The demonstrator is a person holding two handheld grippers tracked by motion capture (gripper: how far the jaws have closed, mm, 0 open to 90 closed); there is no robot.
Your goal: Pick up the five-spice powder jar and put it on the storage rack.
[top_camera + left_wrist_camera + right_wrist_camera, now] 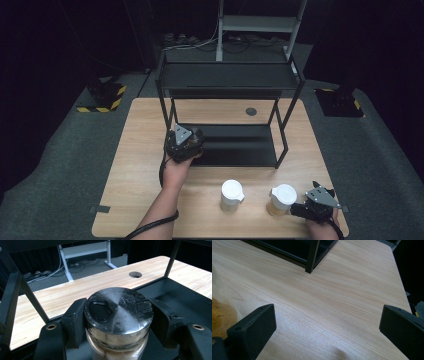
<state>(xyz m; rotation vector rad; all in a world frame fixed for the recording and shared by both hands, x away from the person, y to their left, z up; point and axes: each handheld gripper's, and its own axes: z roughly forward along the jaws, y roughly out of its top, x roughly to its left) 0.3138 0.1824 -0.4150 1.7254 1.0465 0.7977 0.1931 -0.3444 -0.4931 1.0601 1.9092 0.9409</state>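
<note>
My left gripper (117, 322) is shut on a glass jar with a dark metal lid (118, 311); brownish powder shows under the lid. In the high view the left gripper (186, 141) hovers at the front left corner of the black rack's lower shelf (240, 145), covering the jar. Two white-lidded jars stand near the table's front edge: one in the middle (231, 195) and one further right (282, 198), which holds yellowish powder. My right gripper (306, 206) sits just right of that jar, open, with bare table between its jaws (327, 327). The jar's side (219, 315) lies outside its left jaw.
The black two-tier rack (230, 75) stands at the middle back of the wooden table (140, 165); its front right leg (312, 257) is ahead of the right gripper. A round cable hole (251, 111) lies behind the rack. Dark floor surrounds the table.
</note>
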